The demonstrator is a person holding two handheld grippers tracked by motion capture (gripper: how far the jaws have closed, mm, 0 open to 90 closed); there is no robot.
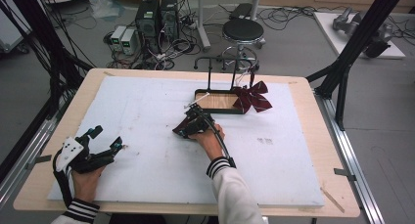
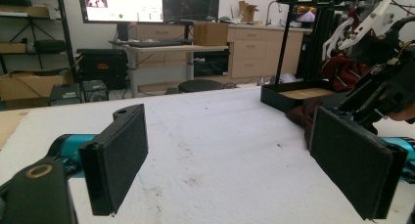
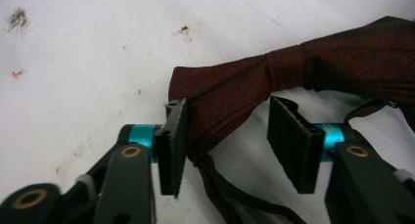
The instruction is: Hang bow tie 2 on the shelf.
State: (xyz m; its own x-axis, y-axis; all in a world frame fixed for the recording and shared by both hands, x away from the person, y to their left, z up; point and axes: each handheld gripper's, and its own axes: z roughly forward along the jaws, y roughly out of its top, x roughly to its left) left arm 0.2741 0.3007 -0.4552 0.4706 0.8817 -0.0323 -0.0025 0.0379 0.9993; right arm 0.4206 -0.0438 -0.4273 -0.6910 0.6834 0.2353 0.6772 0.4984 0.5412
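A dark red bow tie (image 3: 235, 87) lies on the white foam board (image 1: 147, 116) near the table's middle, its strap trailing off beneath it. My right gripper (image 3: 229, 106) is open, and one wing of the bow tie sits between its jaws; the left jaw touches the fabric. From above, the right gripper (image 1: 188, 127) covers most of that bow tie (image 1: 179, 128). A second, striped dark red bow (image 1: 252, 98) hangs on a black stand over a wood-bottomed tray (image 1: 215, 100). My left gripper (image 1: 106, 137) rests open and empty at the board's near left.
The black stand's rail (image 1: 225, 61) rises behind the tray at the board's far side. Bare wooden table edge (image 1: 73, 106) frames the board. A black stool (image 1: 243, 31) and computer cases (image 1: 156, 16) stand on the floor beyond. A black frame post (image 1: 352, 53) slants at the right.
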